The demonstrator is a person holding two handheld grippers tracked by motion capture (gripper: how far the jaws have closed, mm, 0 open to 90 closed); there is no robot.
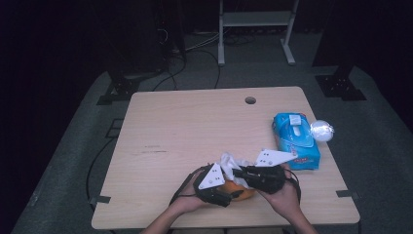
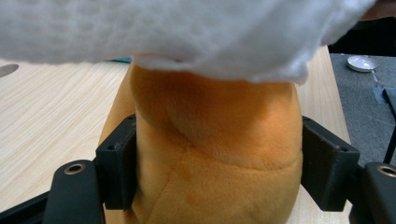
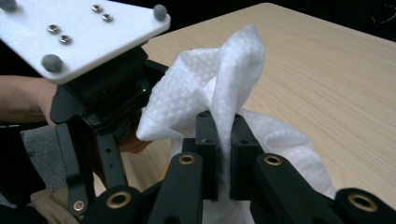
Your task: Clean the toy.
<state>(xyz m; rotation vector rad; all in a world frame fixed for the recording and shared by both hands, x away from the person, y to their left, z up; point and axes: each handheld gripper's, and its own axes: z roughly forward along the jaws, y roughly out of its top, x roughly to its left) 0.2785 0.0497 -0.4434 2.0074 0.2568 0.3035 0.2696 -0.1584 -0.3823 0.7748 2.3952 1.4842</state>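
Observation:
An orange plush toy (image 2: 215, 154) sits squeezed between the two black jaws of my left gripper (image 2: 219, 165); in the high view the toy (image 1: 239, 191) peeks out near the table's front edge under both grippers. My left gripper (image 1: 225, 187) holds it from the left. A white wet wipe (image 3: 219, 88) is pinched between the pads of my right gripper (image 3: 224, 149), which is shut on it. The wipe (image 2: 177, 32) drapes over the top of the toy. In the high view the wipe (image 1: 230, 162) bunches just beyond my right gripper (image 1: 239, 173).
A blue pack of wipes (image 1: 296, 140) lies at the table's right side, with a crumpled clear ball (image 1: 322, 130) by its far right corner. A round hole (image 1: 250, 100) is near the far edge of the wooden table (image 1: 185, 131). Cables and stand legs lie on the floor beyond.

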